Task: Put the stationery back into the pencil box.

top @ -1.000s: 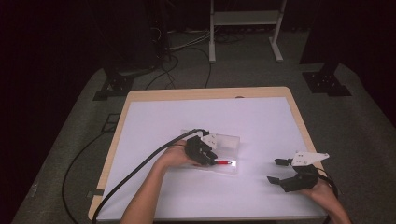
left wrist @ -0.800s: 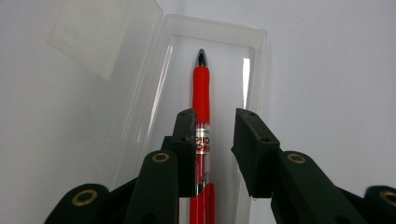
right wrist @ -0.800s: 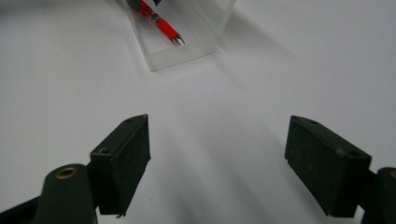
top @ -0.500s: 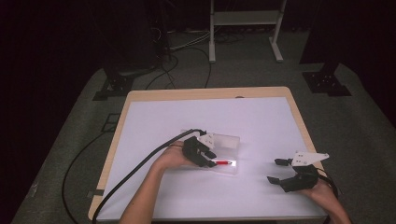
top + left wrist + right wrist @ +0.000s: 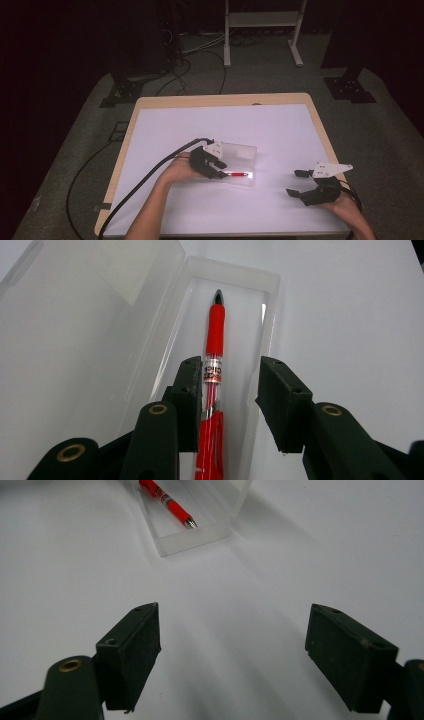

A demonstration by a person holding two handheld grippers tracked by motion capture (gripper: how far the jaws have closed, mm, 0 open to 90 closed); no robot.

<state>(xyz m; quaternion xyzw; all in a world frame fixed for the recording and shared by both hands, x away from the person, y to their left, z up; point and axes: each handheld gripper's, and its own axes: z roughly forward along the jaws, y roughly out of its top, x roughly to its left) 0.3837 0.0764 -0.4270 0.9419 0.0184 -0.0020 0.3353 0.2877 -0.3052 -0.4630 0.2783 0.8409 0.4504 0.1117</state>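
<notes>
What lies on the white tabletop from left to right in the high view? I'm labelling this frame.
Black left claw on its trailing cable → red pen lying in the clear plastic pencil case, its lid open → bare white table surface → black right claw, wide open and empty.

Pen case [image 5: 150,305]: clear plastic, smooth, faintly frosted on the open lid, glossy at the rims.

Pen [image 5: 215,340]: glossy plastic, red rubbery-looking grip sleeve, clear barrel with a printed label band, dark pointed tip, possibly metal, too small to tell.

Left hand-held gripper [image 5: 230,395]: matt black plastic jaws, faces slightly grainy; brass-coloured metal rivets at the joints.

Right hand-held gripper [image 5: 235,645]: same matt black finish, pad faces rough-textured, one brass-coloured rivet showing.

Worktop [image 5: 280,125]: smooth matt white surface, sheet-like, with a bare pale wood edge round it.

Floor [image 5: 75,140]: grey, dull, carpet-like.
</notes>
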